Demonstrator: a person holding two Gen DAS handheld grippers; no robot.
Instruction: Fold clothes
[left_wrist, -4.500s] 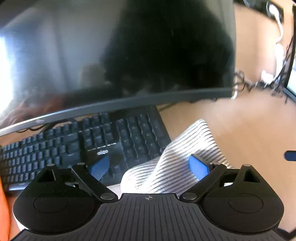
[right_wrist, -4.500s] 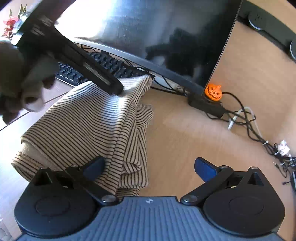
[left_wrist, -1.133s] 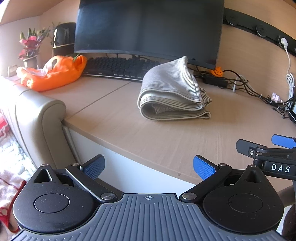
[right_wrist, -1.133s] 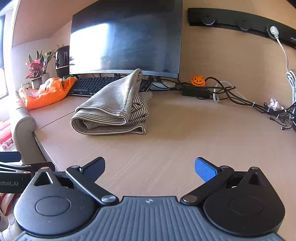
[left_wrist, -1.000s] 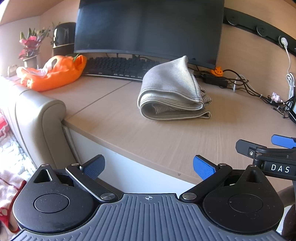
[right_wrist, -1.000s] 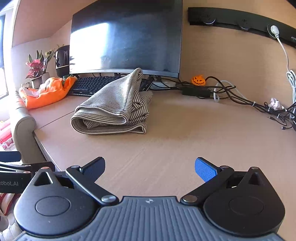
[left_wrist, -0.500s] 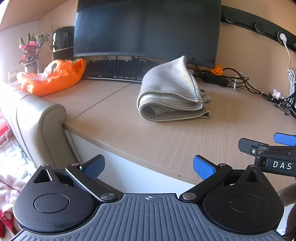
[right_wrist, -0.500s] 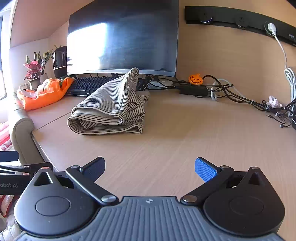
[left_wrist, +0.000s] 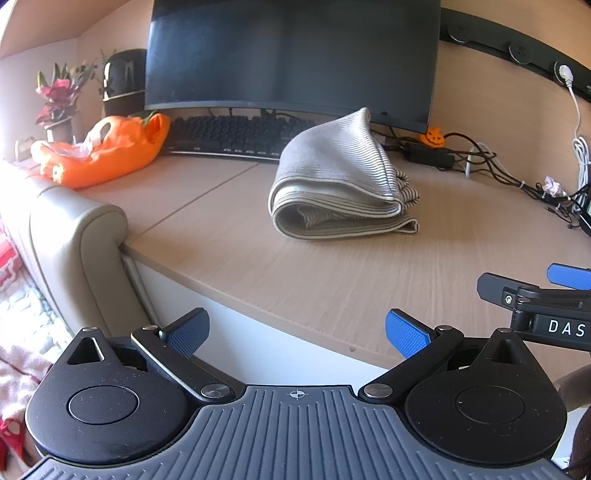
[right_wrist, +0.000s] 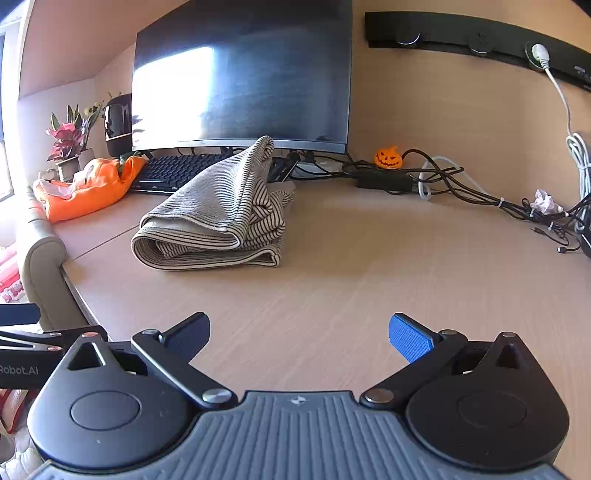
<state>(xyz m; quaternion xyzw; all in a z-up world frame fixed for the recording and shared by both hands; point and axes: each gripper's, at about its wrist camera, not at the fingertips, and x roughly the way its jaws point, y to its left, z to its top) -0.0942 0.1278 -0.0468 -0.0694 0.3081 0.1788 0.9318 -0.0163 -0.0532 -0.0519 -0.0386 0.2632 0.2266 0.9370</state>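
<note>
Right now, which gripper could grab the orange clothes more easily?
Probably the left gripper. The orange garment lies at the desk's far left, nearer its side. The right gripper would have to cross past the folded striped garment. Both jaws stand open and empty.

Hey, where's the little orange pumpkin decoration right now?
The pumpkin decoration sits at the back of the desk, just right of the monitor, beside the tangle of black cables.

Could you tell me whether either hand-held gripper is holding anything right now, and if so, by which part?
Nothing is held. The left hand-held gripper and right hand-held gripper are both open and empty, apart from the folded striped garment on the desk.
</note>
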